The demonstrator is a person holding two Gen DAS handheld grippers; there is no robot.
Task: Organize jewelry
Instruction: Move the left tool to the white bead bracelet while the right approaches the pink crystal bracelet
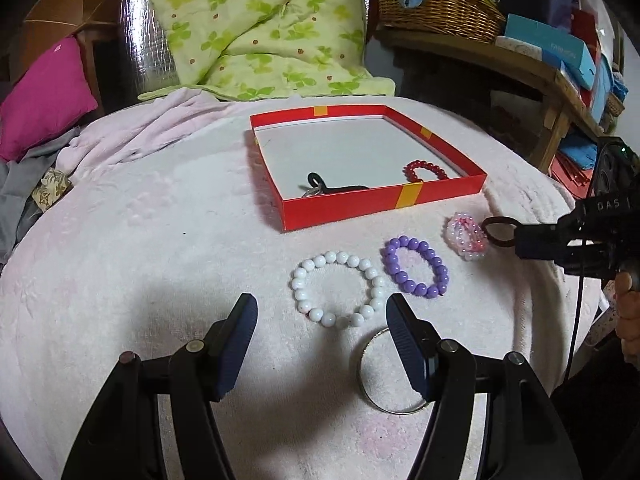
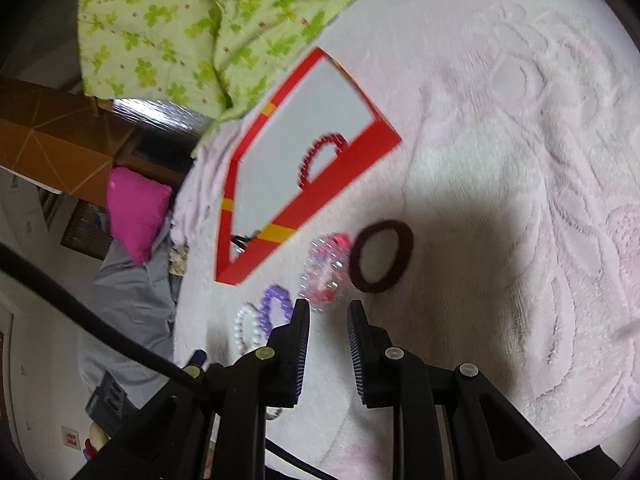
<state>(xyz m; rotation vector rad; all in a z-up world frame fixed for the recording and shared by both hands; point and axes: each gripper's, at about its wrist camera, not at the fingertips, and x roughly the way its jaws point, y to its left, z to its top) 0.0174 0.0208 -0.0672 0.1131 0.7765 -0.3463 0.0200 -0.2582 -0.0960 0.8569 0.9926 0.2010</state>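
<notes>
The red box sits on the pink blanket and already holds a red bead bracelet and a dark item I cannot identify well. Outside the box, in a row near its front wall, lie the white bead bracelet, the purple bead bracelet, a pink sparkly bracelet, a dark maroon ring and a thin metal bangle.

The left gripper hovers over the white bracelet with its fingers wide apart and empty. The right gripper points toward the maroon ring; its fingers stand apart with a narrow gap and hold nothing. The right wrist view is blurred, so how near the tips are to the ring is hard to judge.

The bead bracelets are probably light and floppy, strung on elastic, with smooth round beads that can slip. It seems best to pinch across one side of the loop, over the cord between beads. The maroon ring looks soft, like a fabric band, so one side of it can be squeezed. The bangle is stiff and thin and lies flat on plush fabric; it is likely the hardest to grip, by its rim.
</notes>
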